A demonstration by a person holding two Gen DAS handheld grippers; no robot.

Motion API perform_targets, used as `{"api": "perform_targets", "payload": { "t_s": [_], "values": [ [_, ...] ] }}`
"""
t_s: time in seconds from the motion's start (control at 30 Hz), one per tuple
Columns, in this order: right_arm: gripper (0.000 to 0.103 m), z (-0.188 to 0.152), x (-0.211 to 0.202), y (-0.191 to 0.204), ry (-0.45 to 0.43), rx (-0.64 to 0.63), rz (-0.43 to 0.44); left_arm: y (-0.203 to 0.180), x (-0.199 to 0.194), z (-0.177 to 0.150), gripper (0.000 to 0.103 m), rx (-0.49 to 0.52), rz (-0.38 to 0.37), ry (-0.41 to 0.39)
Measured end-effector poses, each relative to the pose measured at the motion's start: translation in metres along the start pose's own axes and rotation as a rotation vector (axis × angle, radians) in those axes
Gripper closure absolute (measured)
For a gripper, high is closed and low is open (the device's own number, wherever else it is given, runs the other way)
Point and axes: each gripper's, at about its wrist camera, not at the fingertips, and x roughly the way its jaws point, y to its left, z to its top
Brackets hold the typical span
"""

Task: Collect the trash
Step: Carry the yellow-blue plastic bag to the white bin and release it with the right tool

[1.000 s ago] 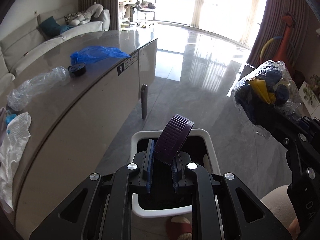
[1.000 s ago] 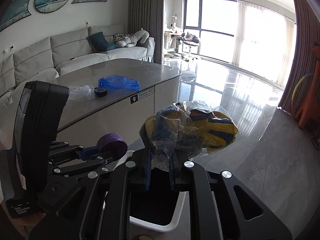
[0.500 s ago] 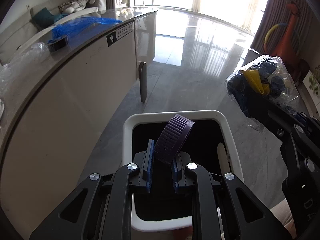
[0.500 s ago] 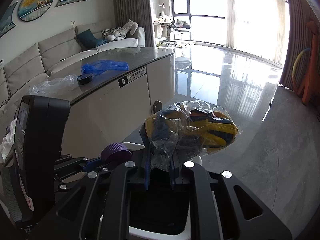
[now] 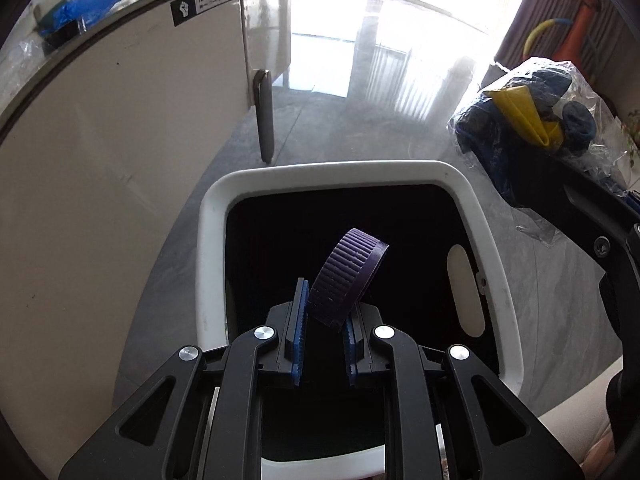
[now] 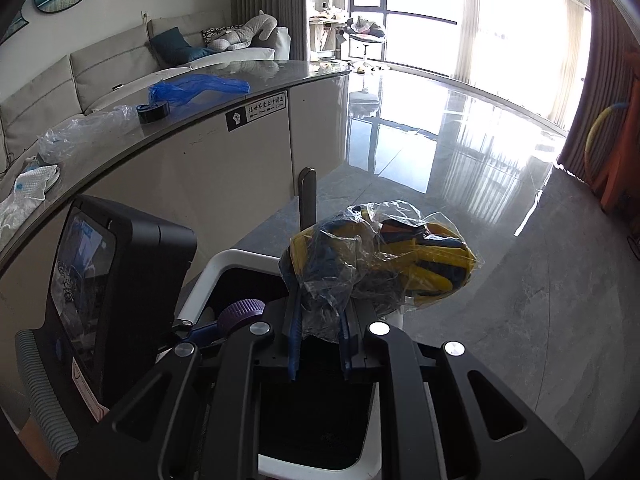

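Bin [image 5: 208,240] nearer, its bottom dark

A black sticker [image 6: 256,114] on the white side panel of the curved counter [image 6: 192,176] shows a white raised-fist symbol beside a line of white characters too small to read. The same sticker [image 5: 205,5] appears in the left wrist view, equally illegible. No other text can be read.
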Motion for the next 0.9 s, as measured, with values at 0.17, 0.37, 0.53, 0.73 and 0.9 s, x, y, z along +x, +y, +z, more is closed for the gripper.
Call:
{"api": "perform_targets", "payload": {
  "t_s": [0.17, 0.37, 0.53, 0.73, 0.9],
  "values": [
    [0.086, 0.0, 0.001, 0.001, 0.007, -0.006, -0.01, -0.005, -0.005, -0.001, 0.011, 0.036, 0.095, -0.023],
    [0.086, 0.001, 0.002, 0.004, 0.007, -0.017, -0.013, -0.001, -0.014, -0.003, 0.006, 0.014, 0.037, -0.018],
    [0.086, 0.002, 0.003, 0.005, 0.004, -0.017, -0.012, 0.002, -0.021, -0.003, 0.006, 0.0, 0.057, -0.031],
    [0.085, 0.002, 0.004, 0.008, -0.005, -0.019, 0.0, 0.017, -0.035, -0.002, 0.006, -0.034, 0.092, -0.059],
    [0.085, 0.0, 0.012, 0.014, -0.004, -0.008, 0.041, 0.04, -0.042, -0.003, 0.006, -0.061, 0.173, -0.086]
  ]
}}
